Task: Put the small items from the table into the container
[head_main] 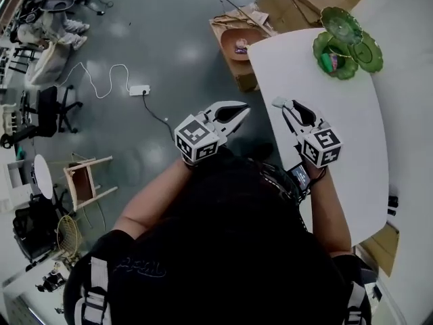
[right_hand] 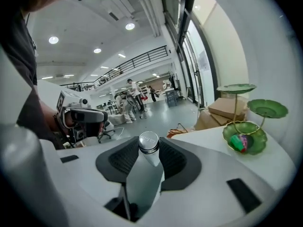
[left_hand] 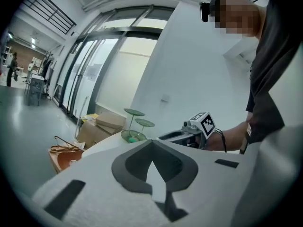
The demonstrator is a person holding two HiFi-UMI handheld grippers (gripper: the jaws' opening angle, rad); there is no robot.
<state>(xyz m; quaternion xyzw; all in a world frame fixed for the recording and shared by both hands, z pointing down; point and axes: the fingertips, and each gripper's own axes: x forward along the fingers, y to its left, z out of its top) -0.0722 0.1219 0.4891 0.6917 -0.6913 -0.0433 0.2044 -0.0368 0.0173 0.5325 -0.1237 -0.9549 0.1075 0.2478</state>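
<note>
Holding one silver-capped bottle (right_hand: 144,174), the right tool (right_hand: 149,143) faces three green dishes (right_hand: 267,109); the left tool (left_hand: 151,143) is closed, empty.

You held both forearms (head_main: 152,198) forward, grippers side by side, tips pointing away from body. Left gripper (head_main: 238,111): jaws together, nothing between. Right gripper (head_main: 281,104): jaws clamped on small silver-capped bottle (right_hand: 148,150), cap at tips.

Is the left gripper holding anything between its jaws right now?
No, the left gripper has its jaw tips together with nothing between them.
</note>
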